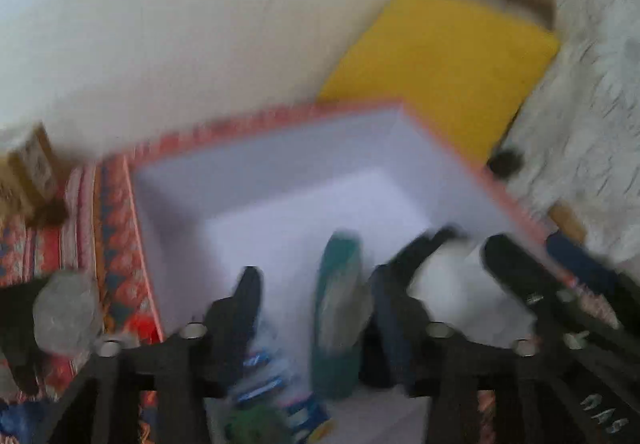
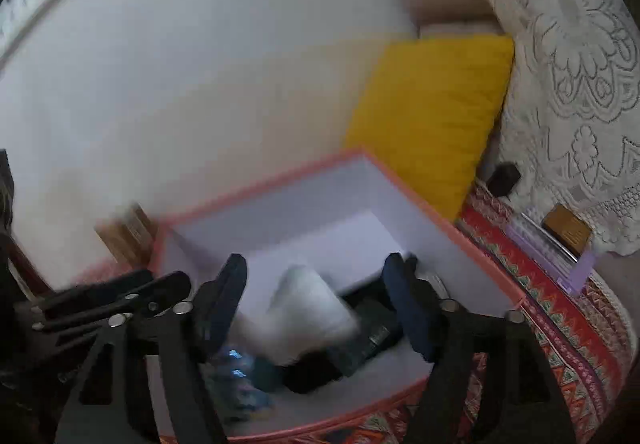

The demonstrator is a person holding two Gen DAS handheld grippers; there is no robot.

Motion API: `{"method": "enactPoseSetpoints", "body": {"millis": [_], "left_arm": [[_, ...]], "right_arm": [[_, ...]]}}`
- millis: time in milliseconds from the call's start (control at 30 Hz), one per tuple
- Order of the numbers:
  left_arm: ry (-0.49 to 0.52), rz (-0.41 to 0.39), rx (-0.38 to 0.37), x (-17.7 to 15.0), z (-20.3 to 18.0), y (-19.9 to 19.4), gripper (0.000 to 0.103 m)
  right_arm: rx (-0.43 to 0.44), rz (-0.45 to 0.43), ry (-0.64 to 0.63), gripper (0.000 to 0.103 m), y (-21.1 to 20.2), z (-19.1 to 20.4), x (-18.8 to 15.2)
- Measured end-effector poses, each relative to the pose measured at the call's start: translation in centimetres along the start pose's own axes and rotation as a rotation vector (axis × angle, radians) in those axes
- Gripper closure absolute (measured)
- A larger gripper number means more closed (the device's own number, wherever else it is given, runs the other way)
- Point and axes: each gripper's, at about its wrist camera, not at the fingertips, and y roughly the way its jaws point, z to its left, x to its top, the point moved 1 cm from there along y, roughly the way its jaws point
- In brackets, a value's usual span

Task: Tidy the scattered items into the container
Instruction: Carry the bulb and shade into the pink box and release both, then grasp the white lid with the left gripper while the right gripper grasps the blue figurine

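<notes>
A white box with a coral rim (image 1: 516, 203) (image 2: 452, 228) sits on a patterned rug. My left gripper (image 1: 316, 276) is over its near side, jaws apart, and a teal tube-like item (image 1: 336, 324) stands blurred between the fingers, loose from the left pad. My right gripper (image 2: 315, 260) also hangs over the box with jaws apart; a blurred white item (image 2: 312, 308) lies between and below them, touching neither pad. On the box floor are blue-and-white packets (image 1: 264, 376) (image 2: 236, 364) and a black item (image 2: 368, 328). Each view shows the other gripper (image 1: 468, 244) (image 2: 166, 278) at its edge.
A yellow cushion (image 2: 428, 115) leans on the wall behind the box. A lace-covered seat (image 2: 560, 83) stands to the right. On the rug (image 2: 560, 324) lie a small black object (image 2: 504, 175), a purple strip (image 2: 552, 256) and a brown box (image 2: 566, 230). A wooden block (image 2: 124, 236) stands left.
</notes>
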Motion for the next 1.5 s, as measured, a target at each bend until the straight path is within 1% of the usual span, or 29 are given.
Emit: {"method": "enactPoseSetpoints", "body": {"millis": [67,100,133,167,233,267,300,333,367,433,467,567,700,867,900,967,1033,1067,1100,1133,1200,1233,1300,1333,1367,1400,1433,1467,1500], "left_arm": [[-0.006,-0.009,0.035,-0.8,1.1,0.1,0.020],[-0.001,-0.007,0.063,-1.3,1.5,0.2,0.020],[0.008,0.004,0.090,-1.7,1.7,0.4,0.020],[0.021,0.021,0.124,-2.4,1.9,0.6,0.020],[0.056,0.064,0.213,-4.0,2.3,1.3,0.020],[0.073,0.101,0.276,-5.0,2.5,1.9,0.020],[0.063,0.145,0.287,-6.0,3.0,2.6,0.020],[0.044,0.190,0.279,-6.9,3.5,3.3,0.020],[0.024,0.234,0.272,-7.8,4.0,4.0,0.020],[-0.071,0.277,0.176,-8.7,5.1,4.0,0.022],[-0.093,0.294,0.160,-9.0,5.2,3.7,0.023],[-0.021,0.272,0.195,-10.1,3.8,1.9,0.024],[-0.039,0.298,0.141,-12.6,3.1,-0.5,0.024],[-0.011,0.277,0.129,-15.8,2.0,-3.5,0.024],[-0.015,0.248,0.126,-15.9,2.1,-4.6,0.024],[-0.033,0.183,0.122,-15.8,3.0,-6.6,0.024],[-0.093,0.082,0.092,-15.3,5.1,-10.6,0.021],[-0.115,0.032,0.109,-15.4,6.6,-12.6,0.021],[-0.135,-0.018,0.138,-15.6,8.2,-14.7,0.019],[-0.153,-0.051,0.167,-16.0,10.1,-15.9,0.017],[-0.190,-0.106,0.227,-17.0,14.2,-18.0,0.013],[-0.208,-0.133,0.257,-17.5,16.3,-19.0,0.012],[-0.262,-0.122,0.317,-19.1,20.9,-19.2,0.012],[-0.290,-0.112,0.348,-19.9,23.2,-19.1,0.012],[-0.334,-0.089,0.385,-20.9,25.9,-18.5,0.012],[-0.376,-0.067,0.415,-21.7,28.2,-17.7,0.012],[-0.412,-0.045,0.424,-22.4,30.1,-16.8,0.012],[-0.447,-0.022,0.427,-23.0,31.8,-15.8,0.012],[-0.470,-0.010,0.420,-23.4,32.9,-15.0,0.012]], "right_arm": [[0.009,-0.008,-0.012,0.021,-0.2,0.2,0.1],[0.001,-0.003,-0.025,0.019,-0.2,0.4,0.1],[-0.024,0.025,-0.058,0.019,0.2,0.9,-0.2],[-0.051,0.059,-0.096,0.019,0.8,1.4,-0.6],[-0.108,0.155,-0.196,0.020,2.7,3.1,-2.0],[-0.128,0.218,-0.250,0.020,3.9,3.7,-3.2],[-0.146,0.286,-0.299,0.020,5.1,4.3,-4.5],[-0.154,0.363,-0.327,0.020,6.3,4.7,-5.8],[-0.154,0.419,-0.334,0.018,6.9,4.9,-6.7],[-0.158,0.470,-0.344,0.017,7.0,4.8,-7.1],[-0.159,0.494,-0.348,0.017,7.0,4.7,-7.3],[-0.146,0.557,-0.363,0.018,6.1,4.4,-7.8],[-0.134,0.616,-0.392,0.018,4.3,4.2,-8.7],[-0.105,0.662,-0.397,0.018,0.3,4.5,-10.1],[-0.112,0.655,-0.405,0.018,-0.4,4.7,-10.0],[-0.158,0.571,-0.425,0.018,-1.4,5.5,-8.8],[-0.189,0.435,-0.415,0.018,-2.6,6.9,-6.8],[-0.169,0.369,-0.406,0.018,-3.5,8.0,-5.9],[-0.117,0.286,-0.394,0.017,-4.9,9.8,-4.8],[-0.060,0.232,-0.387,0.017,-5.9,11.4,-4.2],[0.079,0.140,-0.388,0.009,-7.9,14.9,-3.9],[0.147,0.113,-0.399,0.007,-8.6,16.9,-4.2],[0.281,0.092,-0.440,0.006,-9.3,21.3,-5.5],[0.342,0.098,-0.470,0.006,-9.3,23.8,-6.6],[0.380,0.119,-0.511,0.006,-8.7,26.3,-7.9],[0.392,0.139,-0.550,0.006,-8.1,28.2,-9.1],[0.401,0.163,-0.599,0.006,-7.2,30.3,-10.4],[0.399,0.192,-0.667,0.006,-6.0,32.3,-12.1],[0.386,0.211,-0.719,0.007,-4.9,33.5,-13.5]]}}
